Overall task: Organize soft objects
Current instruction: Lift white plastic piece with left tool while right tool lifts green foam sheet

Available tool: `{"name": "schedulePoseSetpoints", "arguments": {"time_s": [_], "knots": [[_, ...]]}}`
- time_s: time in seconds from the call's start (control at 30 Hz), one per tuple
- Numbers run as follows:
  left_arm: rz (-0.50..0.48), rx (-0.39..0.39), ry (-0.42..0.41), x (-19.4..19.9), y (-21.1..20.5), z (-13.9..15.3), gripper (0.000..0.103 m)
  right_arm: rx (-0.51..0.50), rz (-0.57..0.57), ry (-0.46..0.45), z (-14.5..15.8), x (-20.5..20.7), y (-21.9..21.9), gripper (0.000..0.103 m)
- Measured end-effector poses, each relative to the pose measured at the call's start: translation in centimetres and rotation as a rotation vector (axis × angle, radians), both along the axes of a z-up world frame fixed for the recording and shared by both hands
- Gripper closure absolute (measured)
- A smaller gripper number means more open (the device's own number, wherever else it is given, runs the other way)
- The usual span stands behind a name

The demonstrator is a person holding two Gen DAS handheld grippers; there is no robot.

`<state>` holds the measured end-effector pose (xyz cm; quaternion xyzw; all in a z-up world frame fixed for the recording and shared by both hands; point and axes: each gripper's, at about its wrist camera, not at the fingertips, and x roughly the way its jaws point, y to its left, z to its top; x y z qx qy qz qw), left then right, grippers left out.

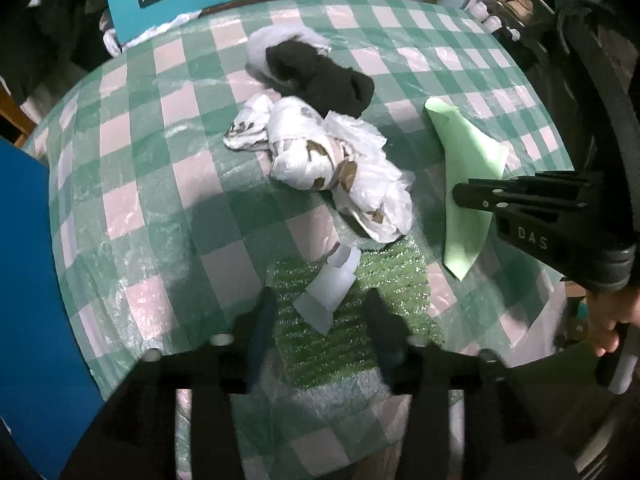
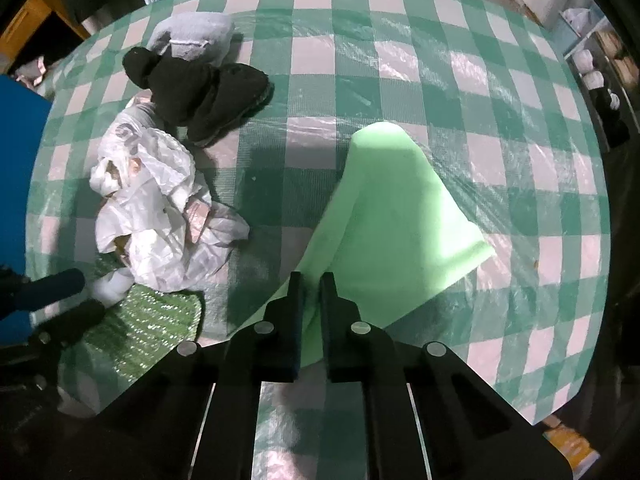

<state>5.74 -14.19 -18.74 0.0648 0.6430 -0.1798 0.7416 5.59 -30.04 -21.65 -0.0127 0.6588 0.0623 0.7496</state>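
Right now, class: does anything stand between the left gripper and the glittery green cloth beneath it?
Yes. A small white paper piece lies on the glittery green cloth, between the open fingers of the left gripper. Nothing else visible blocks it.

Both views are dim and greenish, with heavy fisheye bending and black corners. Light falls from above, leaving white glare streaks on the plastic cover of the table (image 2: 400, 60). Soft shadows pool beside the green cloth (image 2: 392, 208). The near tool (image 1: 320, 320) fingers look blurred.
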Motion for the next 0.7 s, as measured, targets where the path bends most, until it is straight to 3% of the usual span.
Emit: {"name": "schedulePoseSetpoints", "arguments": {"time_s": [0.07, 0.37, 0.4, 0.53, 0.6, 0.7], "knots": [[-0.011, 0.005, -0.01, 0.0, -0.3, 0.1, 0.044, 0.009, 0.001, -0.011, 0.8, -0.5, -0.5, 0.097], [-0.008, 0.01, 0.014, 0.6, -0.7, -1.6, 0.044, 0.024, 0.013, -0.027, 2.4, -2.1, -1.3, 0.097], [-0.008, 0.009, 0.016, 0.6, -0.8, -1.7, 0.046, 0.019, 0.013, -0.024, 2.3, -2.2, -1.4, 0.097], [-0.015, 0.008, 0.023, 0.7, -0.9, -2.1, 0.069, 0.021, 0.011, -0.01, 1.5, -1.8, 0.0, 0.096], [-0.021, 0.006, 0.018, 0.7, -1.2, -2.1, 0.076, 0.026, 0.011, -0.001, 1.4, -1.8, 0.2, 0.09], [-0.026, 0.001, 0.01, 0.5, -1.0, -1.8, 0.078, 0.02, 0.013, 0.005, 1.3, -1.1, 0.3, 0.078]]}}
